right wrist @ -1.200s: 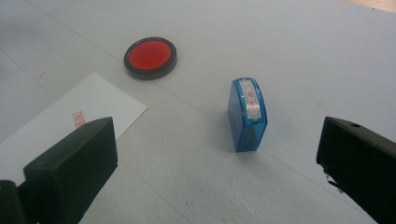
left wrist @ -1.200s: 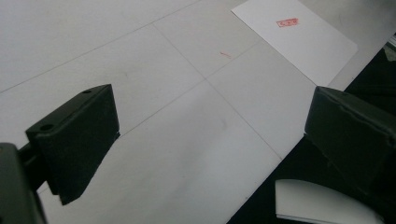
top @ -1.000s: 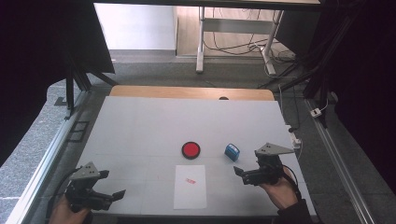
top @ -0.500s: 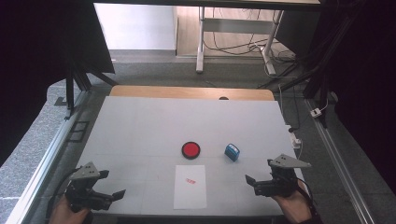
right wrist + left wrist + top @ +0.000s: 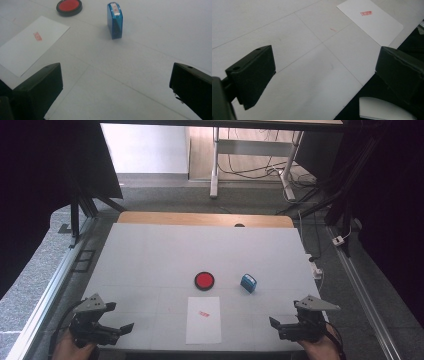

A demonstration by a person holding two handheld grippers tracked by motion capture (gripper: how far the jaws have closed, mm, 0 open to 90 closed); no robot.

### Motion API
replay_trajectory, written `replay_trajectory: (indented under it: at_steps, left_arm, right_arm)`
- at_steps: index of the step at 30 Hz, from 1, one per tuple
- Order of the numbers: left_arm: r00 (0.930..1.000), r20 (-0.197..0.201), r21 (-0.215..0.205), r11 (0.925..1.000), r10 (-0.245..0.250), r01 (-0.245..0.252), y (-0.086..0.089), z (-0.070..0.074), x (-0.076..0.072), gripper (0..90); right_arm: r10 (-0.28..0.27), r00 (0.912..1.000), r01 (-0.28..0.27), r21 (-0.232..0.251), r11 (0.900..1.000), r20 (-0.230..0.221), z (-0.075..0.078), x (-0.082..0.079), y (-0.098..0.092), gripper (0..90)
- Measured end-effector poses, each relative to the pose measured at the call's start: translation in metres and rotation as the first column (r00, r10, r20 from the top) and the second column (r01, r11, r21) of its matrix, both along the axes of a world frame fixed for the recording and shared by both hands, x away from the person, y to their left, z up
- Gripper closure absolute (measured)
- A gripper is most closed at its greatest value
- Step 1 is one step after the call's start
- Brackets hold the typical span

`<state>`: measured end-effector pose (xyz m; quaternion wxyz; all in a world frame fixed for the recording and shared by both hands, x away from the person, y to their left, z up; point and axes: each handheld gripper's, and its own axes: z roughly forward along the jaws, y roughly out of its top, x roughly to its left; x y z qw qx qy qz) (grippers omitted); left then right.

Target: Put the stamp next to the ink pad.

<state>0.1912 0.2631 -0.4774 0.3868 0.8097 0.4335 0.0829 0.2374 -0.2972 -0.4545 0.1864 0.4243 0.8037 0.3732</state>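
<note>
Both pairs of fingers are spread wide and carrying nothing. On the left gripper (image 5: 127,327), down at the near-left corner of the table (image 5: 150,250), the jaws stand well apart with bare tabletop between them, and its own camera looks past them at the sheet of paper (image 5: 370,21) lying off ahead. Over on the other side, the right gripper (image 5: 274,323) sits at the near-right edge, jaws just as far apart, nothing between them either.

Now the stamp (image 5: 248,283), a small blue one, stands upright on the table, well apart from the right gripper and farther up the table from it. From the right gripper view you see it clearly, the stamp (image 5: 114,20) standing alone on its base, untouched. Just beside it, toward the left, lies the round ink pad (image 5: 204,280), red in its black rim, open to the air. Nearer the person, below the pad, the paper (image 5: 203,319) lies flat with a small red stamped mark (image 5: 203,313) in its upper part. Stamp, pad and paper all sit apart from one another, none touching.
</note>
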Motion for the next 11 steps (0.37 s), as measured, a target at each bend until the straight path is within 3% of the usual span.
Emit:
replay_trajectory:
  at_steps: [11]
  left_arm:
    - [0.9999,-0.009,-0.013,0.9999,0.004,-0.005,0.0010,-0.0001,0.0014,2.9]
  right_arm:
    - [-0.018,0.9993,0.017,-0.028,0.999,-0.032,-0.0028,-0.0053,-0.0016,0.0]
